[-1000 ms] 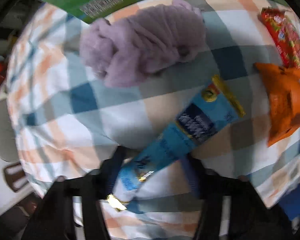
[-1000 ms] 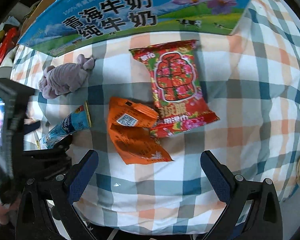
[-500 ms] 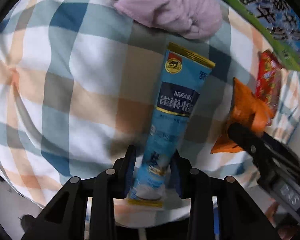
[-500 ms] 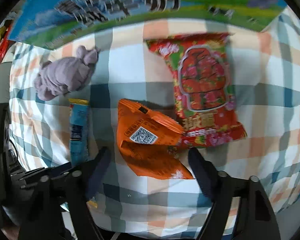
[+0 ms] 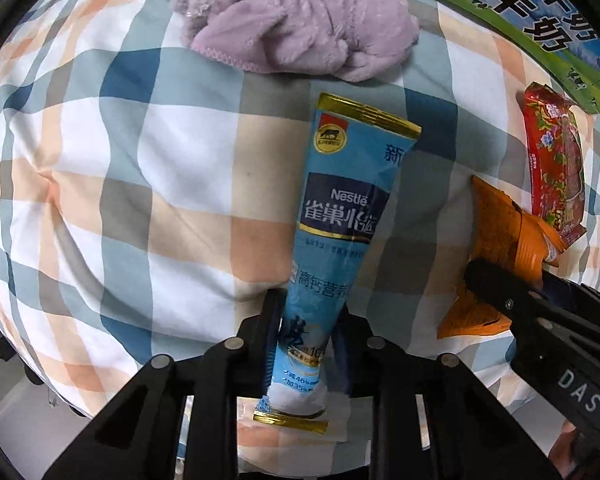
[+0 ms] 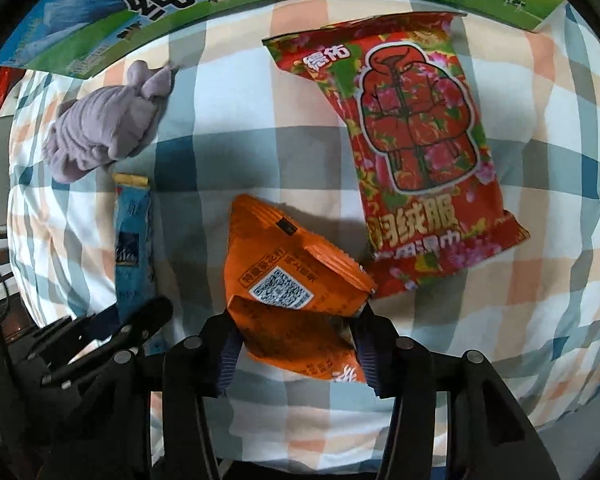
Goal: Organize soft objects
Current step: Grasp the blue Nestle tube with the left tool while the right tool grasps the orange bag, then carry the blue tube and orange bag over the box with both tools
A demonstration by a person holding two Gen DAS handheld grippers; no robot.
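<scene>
We are seeing a checked cloth (image 6: 260,168) in white, orange, grey and blue squares covering a soft, puffed surface; whether a bed or a cushion is lying beneath it, we cannot tell. Five things are lying directly on it. A crumpled purple fleece cloth (image 5: 300,28) is sitting at the far left. Just below it a blue tube-shaped sachet (image 5: 344,216) is lying lengthwise, its gold-edged end pointing toward the fleece. To its right an orange packet (image 6: 288,280) is resting, its right corner overlapping the lower edge of a red flowered packet (image 6: 416,140). A printed milk carton (image 6: 120,12) is lying along the far edge.
</scene>
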